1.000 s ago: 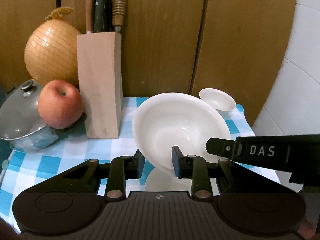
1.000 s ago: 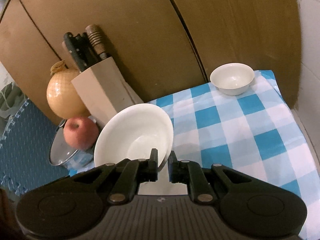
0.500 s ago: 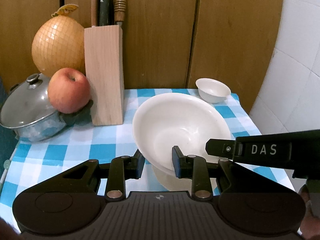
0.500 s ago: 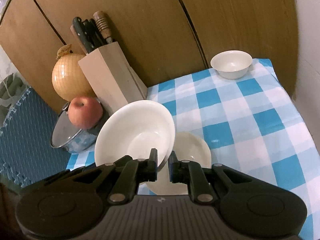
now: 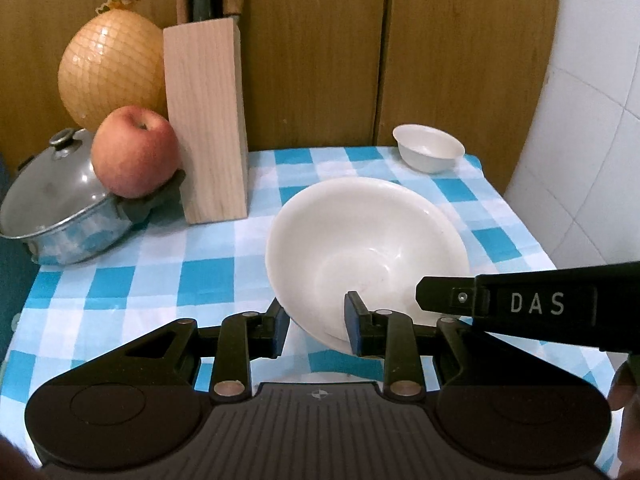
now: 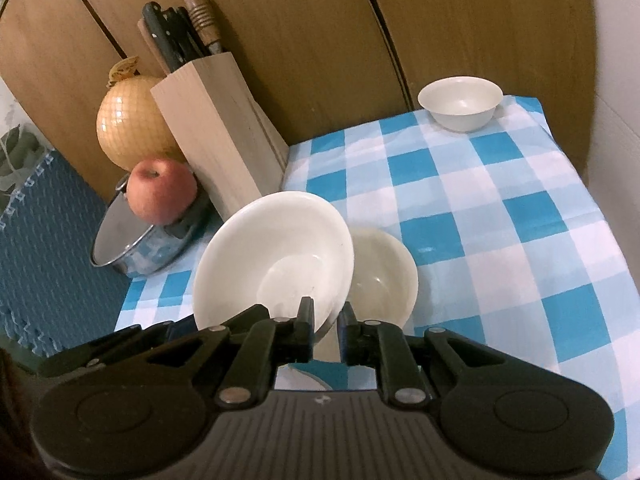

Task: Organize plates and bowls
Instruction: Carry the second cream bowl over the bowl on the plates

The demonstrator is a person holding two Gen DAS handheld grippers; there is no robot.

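Observation:
A large white bowl [image 5: 366, 248] [image 6: 276, 256] is held tilted above the blue checked tablecloth [image 5: 132, 280]. My right gripper [image 6: 324, 330] is shut on its near rim; it shows in the left wrist view as a black bar marked DAS [image 5: 532, 304]. My left gripper [image 5: 316, 322] has its jaws apart around the bowl's near rim, with the right fingertip inside the bowl. A second white bowl [image 6: 384, 276] sits on the cloth under and to the right of the held one. A small white bowl [image 5: 428, 153] [image 6: 460, 102] stands at the far right corner.
A wooden knife block [image 5: 206, 120] stands at the back left, with a netted pomelo [image 5: 112, 68] behind it. An apple [image 5: 134, 152] rests on a lidded steel pot [image 5: 60, 208] at the left edge. Wooden cabinet doors [image 5: 440, 48] close the back.
Both grippers and the held bowl have drawn back and risen. The second bowl beneath has come into view. The grips look unchanged.

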